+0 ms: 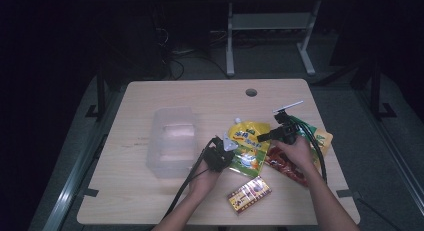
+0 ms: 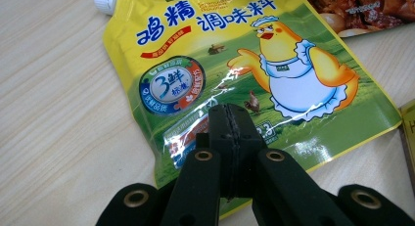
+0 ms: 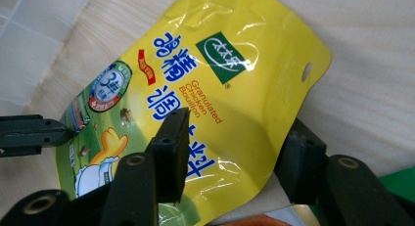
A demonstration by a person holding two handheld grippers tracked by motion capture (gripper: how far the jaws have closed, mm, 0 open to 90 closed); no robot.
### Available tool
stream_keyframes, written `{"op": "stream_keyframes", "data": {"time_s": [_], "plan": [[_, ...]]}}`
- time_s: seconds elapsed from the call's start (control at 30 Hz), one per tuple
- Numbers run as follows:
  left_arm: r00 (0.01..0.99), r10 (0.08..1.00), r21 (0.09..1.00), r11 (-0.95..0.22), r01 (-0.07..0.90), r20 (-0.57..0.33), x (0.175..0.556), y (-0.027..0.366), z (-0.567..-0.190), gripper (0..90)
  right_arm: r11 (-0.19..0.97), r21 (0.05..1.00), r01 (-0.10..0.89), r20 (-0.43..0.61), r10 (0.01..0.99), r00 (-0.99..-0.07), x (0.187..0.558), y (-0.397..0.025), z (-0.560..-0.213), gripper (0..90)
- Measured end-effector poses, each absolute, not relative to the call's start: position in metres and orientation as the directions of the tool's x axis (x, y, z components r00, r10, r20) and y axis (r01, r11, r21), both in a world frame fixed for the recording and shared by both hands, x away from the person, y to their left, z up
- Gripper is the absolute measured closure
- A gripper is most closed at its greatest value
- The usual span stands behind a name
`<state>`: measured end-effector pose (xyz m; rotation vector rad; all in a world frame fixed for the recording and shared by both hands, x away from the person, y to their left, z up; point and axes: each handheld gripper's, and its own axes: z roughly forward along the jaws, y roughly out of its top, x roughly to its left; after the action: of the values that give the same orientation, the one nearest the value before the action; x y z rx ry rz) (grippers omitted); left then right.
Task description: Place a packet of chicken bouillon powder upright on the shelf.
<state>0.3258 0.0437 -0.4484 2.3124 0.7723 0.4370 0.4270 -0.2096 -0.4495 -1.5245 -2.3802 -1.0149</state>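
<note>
A yellow chicken-seasoning pouch with a white cap lies flat on the wooden table. My left gripper is at its lower left edge. In the left gripper view the jaws are pressed together, and the left gripper sits over the printed face of the pouch with nothing seen between them. My right gripper comes in from the right. In the right gripper view the right gripper is open, one jaw over the pouch, the other beside its edge.
A clear plastic container stands left of the pouch. A red snack packet and a green packet lie under the right hand. A yellow-and-red box lies near the front edge. The table has a cable hole.
</note>
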Motion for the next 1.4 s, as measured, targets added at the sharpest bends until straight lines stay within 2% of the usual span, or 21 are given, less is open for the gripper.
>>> {"op": "stream_keyframes", "data": {"time_s": [0.6, 0.7, 0.83, 0.93, 1.1, 1.27, 1.4], "plan": [[0.779, 0.616, 0.674, -0.626, 0.393, 0.118, 0.325, 0.042, -0.449, 89.7, 0.251, 0.483, 0.839, 0.418, 0.776, -0.473, 0.426, -0.201, -0.461, 76.4], [0.778, 0.618, 0.673, -0.625, 0.396, 0.115, 0.325, 0.042, -0.449, 89.7, 0.259, 0.493, 0.830, 0.388, 0.789, -0.477, 0.428, -0.199, -0.458, 87.3], [0.774, 0.623, 0.680, -0.615, 0.398, 0.110, 0.325, 0.042, -0.449, 89.1, 0.256, 0.494, 0.831, 0.385, 0.793, -0.473, 0.428, -0.198, -0.455, 89.2], [0.770, 0.633, 0.686, -0.594, 0.420, 0.077, 0.327, 0.045, -0.447, 83.3, 0.240, 0.510, 0.826, 0.395, 0.788, -0.473, 0.426, -0.201, -0.448, 89.4], [0.775, 0.628, 0.699, -0.584, 0.414, 0.066, 0.323, 0.046, -0.441, 79.6, 0.224, 0.545, 0.808, 0.401, 0.776, -0.486, 0.423, -0.204, -0.439, 89.5], [0.782, 0.621, 0.724, -0.562, 0.399, 0.051, 0.318, 0.049, -0.432, 76.1, 0.202, 0.589, 0.782, 0.414, 0.756, -0.507, 0.418, -0.205, -0.417, 89.5], [0.786, 0.616, 0.738, -0.554, 0.386, 0.052, 0.313, 0.052, -0.427, 73.1, 0.227, 0.637, 0.736, 0.381, 0.738, -0.557, 0.410, -0.199, -0.397, 89.6]]}}
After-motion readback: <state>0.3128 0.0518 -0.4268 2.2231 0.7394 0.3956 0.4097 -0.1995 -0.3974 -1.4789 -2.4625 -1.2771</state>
